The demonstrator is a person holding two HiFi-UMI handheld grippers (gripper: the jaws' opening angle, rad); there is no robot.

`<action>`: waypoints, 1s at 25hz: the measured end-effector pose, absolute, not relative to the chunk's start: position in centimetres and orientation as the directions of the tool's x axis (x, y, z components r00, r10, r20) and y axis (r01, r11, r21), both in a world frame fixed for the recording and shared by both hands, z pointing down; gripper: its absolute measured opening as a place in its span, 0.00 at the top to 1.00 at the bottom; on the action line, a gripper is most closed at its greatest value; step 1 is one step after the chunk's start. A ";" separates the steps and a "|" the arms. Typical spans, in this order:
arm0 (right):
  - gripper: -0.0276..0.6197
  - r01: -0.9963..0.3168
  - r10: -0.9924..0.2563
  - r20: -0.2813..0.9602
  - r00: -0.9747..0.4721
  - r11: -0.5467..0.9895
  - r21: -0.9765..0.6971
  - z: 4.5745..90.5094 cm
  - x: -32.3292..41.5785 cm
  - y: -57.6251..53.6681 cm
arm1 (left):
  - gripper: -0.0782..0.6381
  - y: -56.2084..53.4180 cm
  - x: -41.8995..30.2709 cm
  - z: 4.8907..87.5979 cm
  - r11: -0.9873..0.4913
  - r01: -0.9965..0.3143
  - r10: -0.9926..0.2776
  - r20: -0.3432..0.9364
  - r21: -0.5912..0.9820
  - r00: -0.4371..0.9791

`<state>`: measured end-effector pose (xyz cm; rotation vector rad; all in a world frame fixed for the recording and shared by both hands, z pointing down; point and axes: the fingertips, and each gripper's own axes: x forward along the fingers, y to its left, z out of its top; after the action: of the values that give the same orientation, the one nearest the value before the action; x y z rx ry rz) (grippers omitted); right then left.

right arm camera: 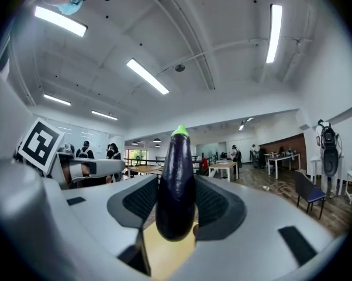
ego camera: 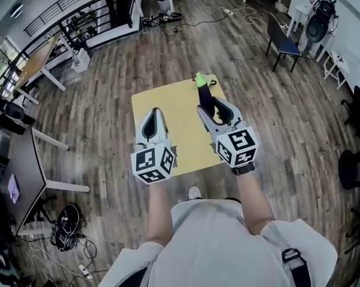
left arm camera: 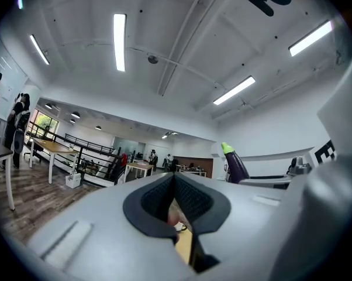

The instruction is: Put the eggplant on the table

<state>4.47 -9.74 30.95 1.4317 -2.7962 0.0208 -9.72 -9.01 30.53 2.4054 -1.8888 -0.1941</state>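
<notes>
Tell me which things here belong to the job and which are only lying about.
Job: eggplant; right gripper, holding it; yellow table.
Lying about: left gripper, shut and empty; blue chair; dark desk.

Grey left gripper [ego camera: 155, 111], grey right gripper [ego camera: 210, 105], black-padded fingers [ego camera: 149, 126], black-and-white marker cubes [ego camera: 152, 163], pale shirt [ego camera: 222, 244]
</notes>
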 end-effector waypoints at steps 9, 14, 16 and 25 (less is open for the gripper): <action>0.65 -0.831 -0.827 0.096 -0.554 0.556 0.003 34.0 1.1 -15.9 | 0.88 -15.6 -12.0 33.6 -0.275 -0.954 -0.960 0.012 0.120 0.278; 0.65 -0.839 -0.824 0.173 -0.539 0.543 -0.023 37.4 2.3 -19.0 | 0.88 -18.6 -12.0 36.3 -0.263 -0.952 -0.960 0.060 0.158 0.275; 0.65 -0.838 -0.816 0.210 -0.539 0.545 -0.034 39.1 2.3 -20.5 | 0.88 -20.1 -12.2 38.0 -0.253 -0.952 -0.958 0.094 0.170 0.271; 0.65 -0.832 -0.754 0.379 -0.536 0.547 -0.088 47.5 2.4 -26.7 | 0.88 -26.7 -11.6 43.6 -0.232 -0.955 -0.945 0.187 0.187 0.267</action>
<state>2.36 -26.68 47.48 1.3150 -2.4905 0.3738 -11.59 -26.67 43.58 2.2769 -1.7565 0.0502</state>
